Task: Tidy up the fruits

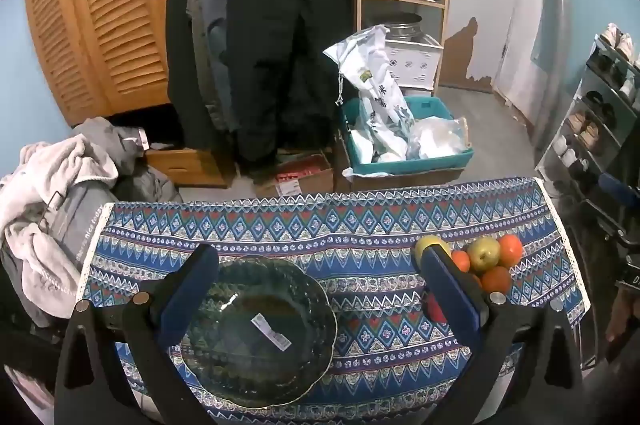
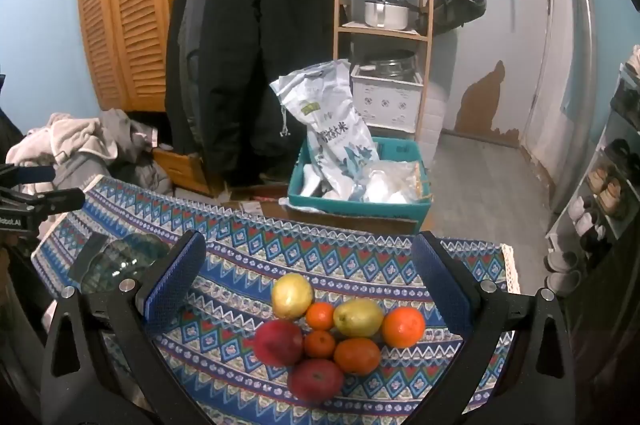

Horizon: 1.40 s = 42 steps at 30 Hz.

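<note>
A dark green glass bowl (image 1: 258,329) with a white sticker inside sits on the patterned blue tablecloth (image 1: 320,225). My left gripper (image 1: 316,273) hangs open above it, nothing between its blue pads. To its right lies a pile of fruit (image 1: 486,257). In the right wrist view the pile shows several pieces: a yellow pear (image 2: 292,295), a second yellow-green pear (image 2: 358,317), two red apples (image 2: 279,341) and several oranges (image 2: 403,327). My right gripper (image 2: 308,265) stands wide open over the pile, touching none. The bowl (image 2: 120,261) shows at left.
Beyond the table's far edge stand a teal crate (image 2: 360,201) holding a white rice bag (image 2: 336,129), hanging dark coats (image 1: 260,25) and a wooden shelf (image 2: 384,25). Crumpled laundry (image 1: 44,209) lies left; a shoe rack (image 1: 600,113) stands right.
</note>
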{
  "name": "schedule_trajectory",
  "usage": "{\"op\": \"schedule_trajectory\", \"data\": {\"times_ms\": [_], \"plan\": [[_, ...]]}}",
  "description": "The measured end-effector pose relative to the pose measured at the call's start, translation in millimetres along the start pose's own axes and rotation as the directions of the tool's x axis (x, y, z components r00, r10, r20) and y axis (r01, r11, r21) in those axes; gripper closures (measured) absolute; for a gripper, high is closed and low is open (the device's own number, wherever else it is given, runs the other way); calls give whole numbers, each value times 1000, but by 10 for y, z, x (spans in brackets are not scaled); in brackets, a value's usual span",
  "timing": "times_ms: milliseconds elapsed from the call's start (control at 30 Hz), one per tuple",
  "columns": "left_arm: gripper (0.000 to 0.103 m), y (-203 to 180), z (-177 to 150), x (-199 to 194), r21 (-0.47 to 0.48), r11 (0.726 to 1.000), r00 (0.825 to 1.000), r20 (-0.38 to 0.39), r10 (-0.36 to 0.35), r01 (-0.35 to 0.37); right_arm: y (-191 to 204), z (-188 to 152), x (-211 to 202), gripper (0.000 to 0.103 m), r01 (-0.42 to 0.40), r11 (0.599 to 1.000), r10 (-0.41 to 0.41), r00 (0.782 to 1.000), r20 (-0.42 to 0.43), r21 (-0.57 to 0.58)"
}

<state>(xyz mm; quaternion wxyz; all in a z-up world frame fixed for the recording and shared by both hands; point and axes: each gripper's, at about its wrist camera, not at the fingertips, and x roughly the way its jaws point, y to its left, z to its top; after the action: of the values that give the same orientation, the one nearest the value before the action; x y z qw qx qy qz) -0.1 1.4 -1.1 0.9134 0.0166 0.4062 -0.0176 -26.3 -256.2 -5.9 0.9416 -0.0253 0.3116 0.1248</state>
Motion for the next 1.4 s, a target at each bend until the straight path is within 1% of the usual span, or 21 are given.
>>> {"op": "schedule_trajectory", "data": {"times_ms": [100, 267, 1400], "plan": [[1, 5, 10, 3, 3, 1000, 1000, 2, 3, -3, 0, 41, -10, 2, 0, 1000, 0, 1000, 0, -2], [1, -7, 4, 8, 3, 1000, 1000, 4, 6, -6, 13, -8, 3, 2, -1, 1000, 1, 1000, 2, -12], [1, 26, -22, 18, -4, 1000, 1000, -7, 11, -11, 37, 27, -17, 2, 1, 1000, -1, 1000, 4, -16]]}}
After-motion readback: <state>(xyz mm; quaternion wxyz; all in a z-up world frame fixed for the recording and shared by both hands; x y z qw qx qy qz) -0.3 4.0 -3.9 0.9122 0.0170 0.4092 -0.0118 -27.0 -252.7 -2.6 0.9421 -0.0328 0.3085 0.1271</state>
